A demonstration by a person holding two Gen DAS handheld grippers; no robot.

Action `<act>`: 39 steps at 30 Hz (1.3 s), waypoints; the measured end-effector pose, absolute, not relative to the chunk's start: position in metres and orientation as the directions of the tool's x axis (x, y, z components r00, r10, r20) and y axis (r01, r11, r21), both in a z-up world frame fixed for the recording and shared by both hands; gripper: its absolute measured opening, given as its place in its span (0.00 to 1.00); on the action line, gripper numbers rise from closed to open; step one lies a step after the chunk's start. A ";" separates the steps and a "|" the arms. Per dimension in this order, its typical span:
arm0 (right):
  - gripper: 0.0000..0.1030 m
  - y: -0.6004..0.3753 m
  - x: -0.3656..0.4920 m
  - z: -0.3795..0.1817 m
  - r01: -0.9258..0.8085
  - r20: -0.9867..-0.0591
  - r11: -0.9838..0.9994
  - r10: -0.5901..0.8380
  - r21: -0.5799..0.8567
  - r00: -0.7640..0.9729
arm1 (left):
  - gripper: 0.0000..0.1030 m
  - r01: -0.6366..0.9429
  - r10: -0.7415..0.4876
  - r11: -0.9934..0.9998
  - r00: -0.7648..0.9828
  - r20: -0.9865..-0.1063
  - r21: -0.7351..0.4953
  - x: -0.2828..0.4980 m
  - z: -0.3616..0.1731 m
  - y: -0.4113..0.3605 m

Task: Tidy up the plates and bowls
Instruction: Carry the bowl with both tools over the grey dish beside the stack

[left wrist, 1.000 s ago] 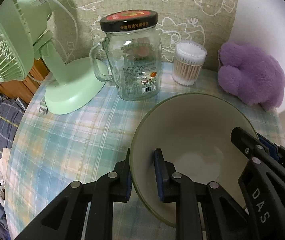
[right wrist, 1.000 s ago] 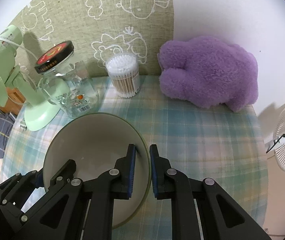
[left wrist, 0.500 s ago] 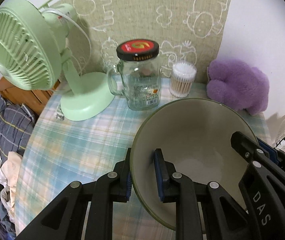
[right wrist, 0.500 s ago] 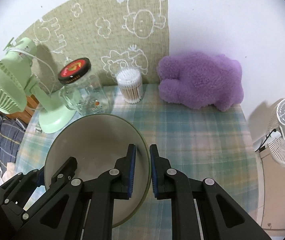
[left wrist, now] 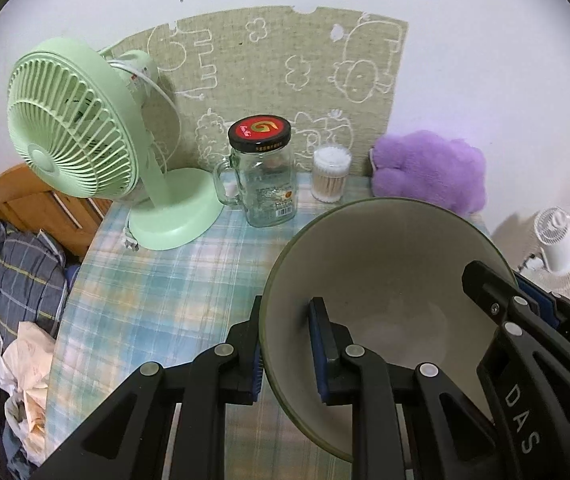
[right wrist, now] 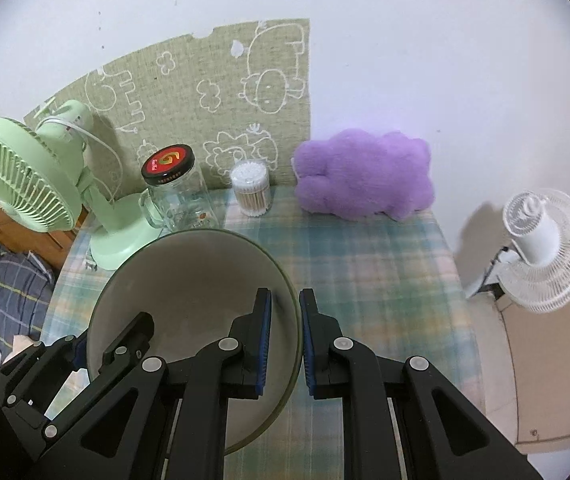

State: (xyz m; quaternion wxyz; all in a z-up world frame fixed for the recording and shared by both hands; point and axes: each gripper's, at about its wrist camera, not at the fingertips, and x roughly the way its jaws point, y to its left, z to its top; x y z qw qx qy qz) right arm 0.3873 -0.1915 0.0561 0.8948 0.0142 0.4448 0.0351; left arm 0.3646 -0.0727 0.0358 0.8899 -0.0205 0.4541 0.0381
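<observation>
Bowl: we hold one green-rimmed, cream-coloured bowl (left wrist: 385,280) between our two grippers, lower right of the left wrist view and lower left of the right wrist view, above the surface.
Left gripper (left wrist: 285,344): clamped on the bowl's left rim, one finger outside, one inside.
Right gripper (right wrist: 285,336): clamped on the bowl's right rim, wall pinched between the blue pads.
Surface (right wrist: 365,280): covered by a pale plaid cloth.
Back row, upper middle of both views: green desk fan (left wrist: 81,140), glass jar with a red-and-black lid (left wrist: 263,176), cotton swab tub (left wrist: 331,174), purple plush toy (right wrist: 365,176).
Far right: white fan (right wrist: 541,248) standing off the surface.
</observation>
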 end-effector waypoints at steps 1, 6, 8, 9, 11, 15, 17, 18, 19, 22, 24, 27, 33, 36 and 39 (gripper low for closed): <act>0.17 -0.191 0.379 0.060 -0.039 -0.794 0.998 0.067 0.055 0.604 | 0.17 -0.082 0.045 0.997 0.587 -0.809 -0.004 0.359 0.038 -0.071; 0.17 -0.179 0.346 0.074 -0.021 -0.783 0.999 0.045 0.041 0.620 | 0.17 -0.066 0.026 0.998 0.600 -0.800 -0.017 0.329 0.050 -0.057; 0.17 -0.173 0.333 0.079 -0.014 -0.779 0.999 0.041 0.042 0.625 | 0.17 -0.060 0.024 0.998 0.605 -0.796 -0.015 0.317 0.054 -0.051; 0.17 -0.171 0.328 0.080 -0.012 -0.778 0.999 0.041 0.043 0.627 | 0.17 -0.057 0.026 0.998 0.608 -0.794 -0.011 0.309 0.056 -0.048; 0.17 -0.164 0.315 0.084 -0.011 -0.778 0.999 0.042 0.045 0.627 | 0.17 -0.054 0.028 0.999 0.611 -0.791 -0.006 0.297 0.060 -0.042; 0.17 -0.152 0.288 0.089 -0.002 -0.777 0.999 0.038 0.046 0.628 | 0.17 -0.040 0.023 0.999 0.615 -0.788 -0.002 0.275 0.063 -0.035; 0.17 -0.148 0.277 0.090 0.003 -0.777 0.999 0.034 0.047 0.629 | 0.17 -0.032 0.019 0.999 0.616 -0.788 -0.001 0.263 0.065 -0.032; 0.17 -0.147 0.272 0.090 0.007 -0.777 0.999 0.032 0.046 0.628 | 0.17 -0.029 0.017 1.000 0.616 -0.787 -0.001 0.259 0.065 -0.031; 0.17 -0.145 0.265 0.091 0.011 -0.778 0.999 0.028 0.045 0.628 | 0.17 -0.023 0.013 1.000 0.617 -0.787 -0.001 0.253 0.065 -0.031; 0.17 -0.144 0.247 0.091 0.026 -0.777 0.999 0.015 0.041 0.629 | 0.17 -0.008 0.003 1.000 0.620 -0.785 -0.003 0.238 0.064 -0.030; 0.17 -0.143 0.237 0.091 0.032 -0.778 0.999 0.010 0.039 0.629 | 0.17 -0.001 -0.003 1.000 0.619 -0.785 -0.005 0.229 0.063 -0.029; 0.17 -0.142 0.222 0.090 0.040 -0.778 0.999 0.003 0.035 0.628 | 0.17 0.009 -0.007 1.000 0.622 -0.783 -0.002 0.215 0.061 -0.027; 0.17 -0.136 0.189 0.082 0.053 -0.785 0.998 -0.011 0.028 0.619 | 0.17 0.023 -0.022 1.000 0.612 -0.791 -0.010 0.188 0.052 -0.022; 0.17 -0.131 0.176 0.077 0.050 -0.787 0.999 -0.021 0.013 0.616 | 0.17 0.037 -0.028 0.999 0.604 -0.796 -0.007 0.175 0.046 -0.019; 0.17 -0.129 0.164 0.069 0.055 -0.794 0.998 -0.022 0.014 0.607 | 0.17 0.049 -0.029 0.999 0.597 -0.802 0.001 0.163 0.037 -0.018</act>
